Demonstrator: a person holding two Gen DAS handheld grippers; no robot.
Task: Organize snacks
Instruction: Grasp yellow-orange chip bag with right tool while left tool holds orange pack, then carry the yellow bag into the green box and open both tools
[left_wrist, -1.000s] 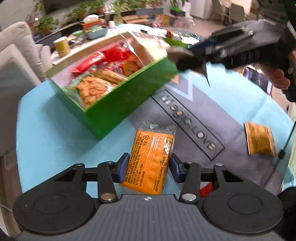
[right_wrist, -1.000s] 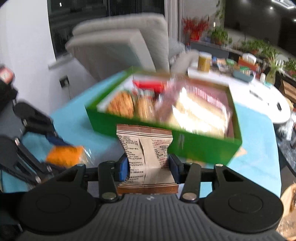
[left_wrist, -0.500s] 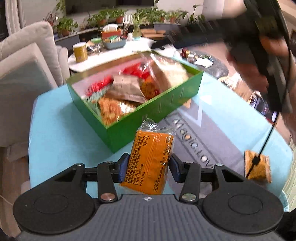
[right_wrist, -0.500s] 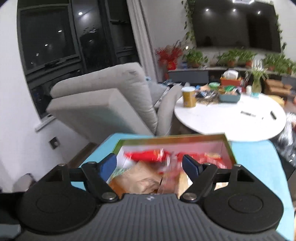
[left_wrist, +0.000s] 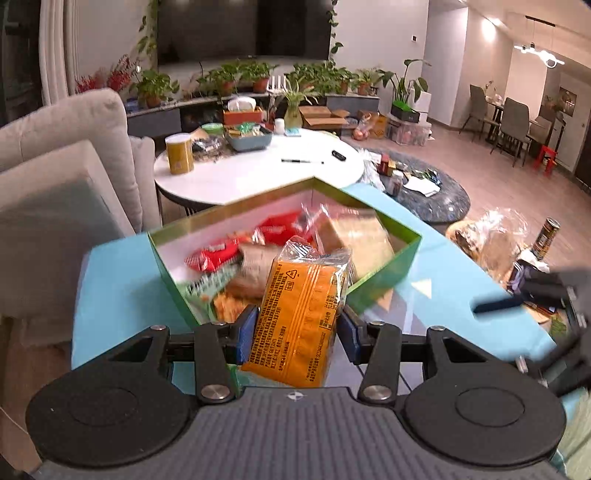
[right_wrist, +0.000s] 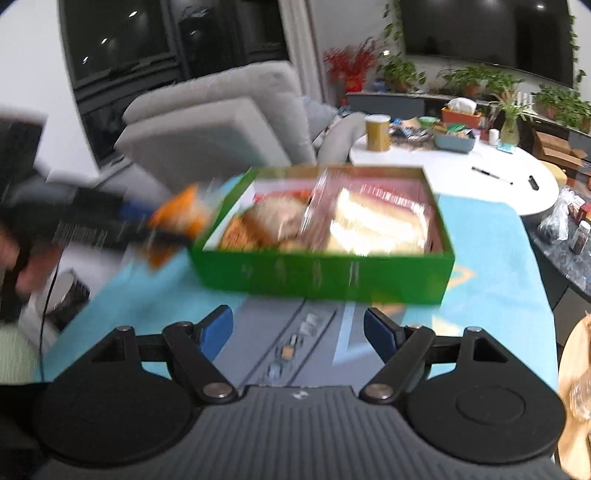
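While the orange snack packet (left_wrist: 301, 314) hangs pinched by its lower half between the blue pads (left_wrist: 246, 334) of the left gripper (left_wrist: 297, 334), it sits just above the near-left corner of the green box (left_wrist: 384, 284), its crimped clear top tilted toward the box's inside. It looks light and soft: a thin, glossy film pouch that crinkles and bulges under the squeeze, so whatever is inside may crush if pressed harder. The film is probably slippery, and a hold across the flat faces near the middle, as here, seems safer than one on the sealed fringe.

The box stands on a turquoise table (left_wrist: 110, 295) with a grey printed mat (right_wrist: 295, 332), and already holds red packets (left_wrist: 218, 254), a brown pouch (right_wrist: 273, 218) and a large clear-wrapped cake-like pack (right_wrist: 373, 221), leaving little bare floor. From the right wrist view the packet appears at the box's left edge, blurred. The right gripper (right_wrist: 297, 330) has its fingers spread wide with nothing between them, over the mat on the near side of the box.
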